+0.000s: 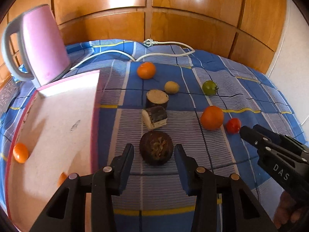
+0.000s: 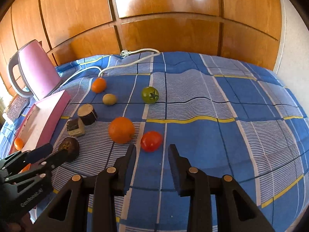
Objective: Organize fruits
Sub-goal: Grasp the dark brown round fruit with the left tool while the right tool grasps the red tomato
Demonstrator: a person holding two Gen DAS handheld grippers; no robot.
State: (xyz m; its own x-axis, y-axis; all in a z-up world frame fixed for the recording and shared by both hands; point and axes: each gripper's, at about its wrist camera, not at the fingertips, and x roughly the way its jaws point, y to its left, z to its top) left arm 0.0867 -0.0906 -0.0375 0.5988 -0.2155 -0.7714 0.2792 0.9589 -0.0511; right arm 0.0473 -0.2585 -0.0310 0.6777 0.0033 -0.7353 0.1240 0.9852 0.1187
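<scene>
The left gripper (image 1: pixel 154 150) has its jaws open on either side of a round dark brown fruit (image 1: pixel 156 147) on the blue checked cloth (image 2: pixel 212 100), not squeezing it; the right gripper (image 2: pixel 152 150) tilts down, jaws open, just before a shiny red tomato (image 2: pixel 151 141); a big orange (image 2: pixel 121 130) sits beside it.

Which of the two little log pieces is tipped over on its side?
The log piece nearer the left gripper lies on its side, its pale cut end facing sideways. The other log piece, just behind it, stands upright, cut face up.
</scene>
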